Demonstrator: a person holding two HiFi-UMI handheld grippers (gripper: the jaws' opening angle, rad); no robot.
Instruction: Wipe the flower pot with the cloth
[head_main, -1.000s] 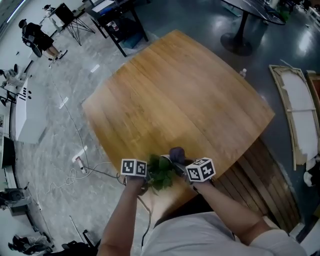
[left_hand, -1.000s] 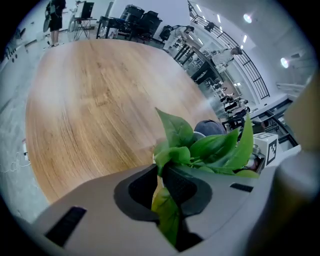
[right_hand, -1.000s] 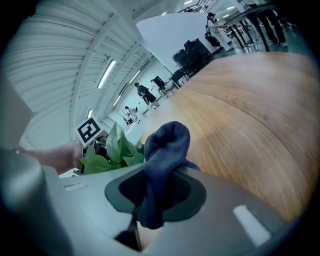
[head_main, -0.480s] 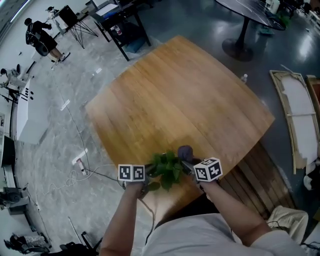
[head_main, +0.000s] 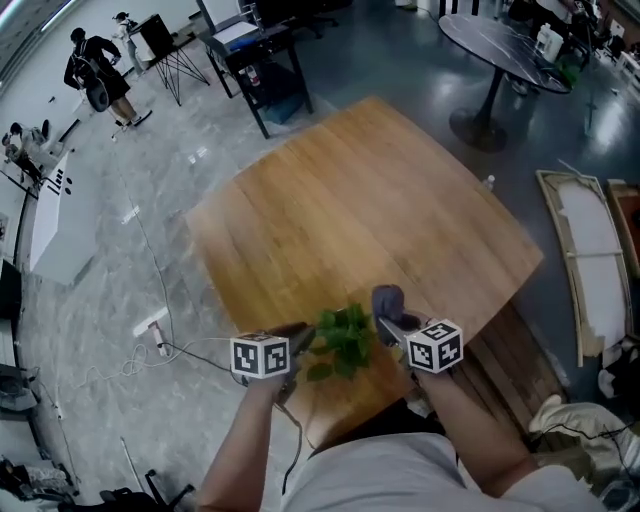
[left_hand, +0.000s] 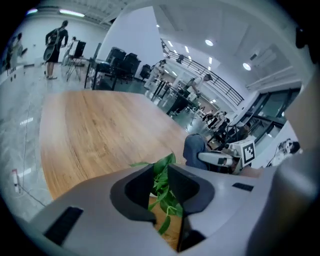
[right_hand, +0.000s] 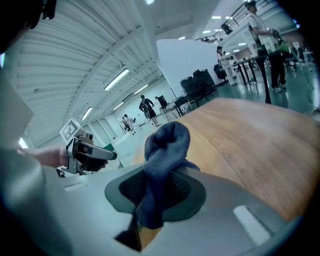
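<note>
**Cloth clamped on the right, leaves in the left tongs' gap**

The plant (head_main: 345, 340) sits over the near edge of the wooden counter (head_main: 360, 200), between the two tongs. Its green leaves spread wide enough to hide the flower pot beneath them, so the pot itself cannot be made out, nor whether it rests on the wood.

The left tongs (head_main: 300, 338) reach in from the plant's left side. In the left gripper view these tongs (left_hand: 160, 171) stand slightly apart, leaving a narrow slit. Leaves of the plant (left_hand: 159, 185) show through the slit and poke up past the tips, and nothing there looks squeezed by the pads.

The right tongs (head_main: 386, 322) come in from the plant's right side. In the right gripper view they (right_hand: 159, 172) are clamped on the blue-grey cloth (right_hand: 167, 142). The cloth bunches up in a rounded lump above the tips, and a tail of it hangs down between the pads. From the head view the cloth (head_main: 388, 300) lies just beside the leaves, on their far right.

The rest of the counter stretches away bare. On the pale floor (head_main: 120, 250) to the left a cable (head_main: 150, 345) trails, and a person (head_main: 95, 70) stands far off at the far left
</note>
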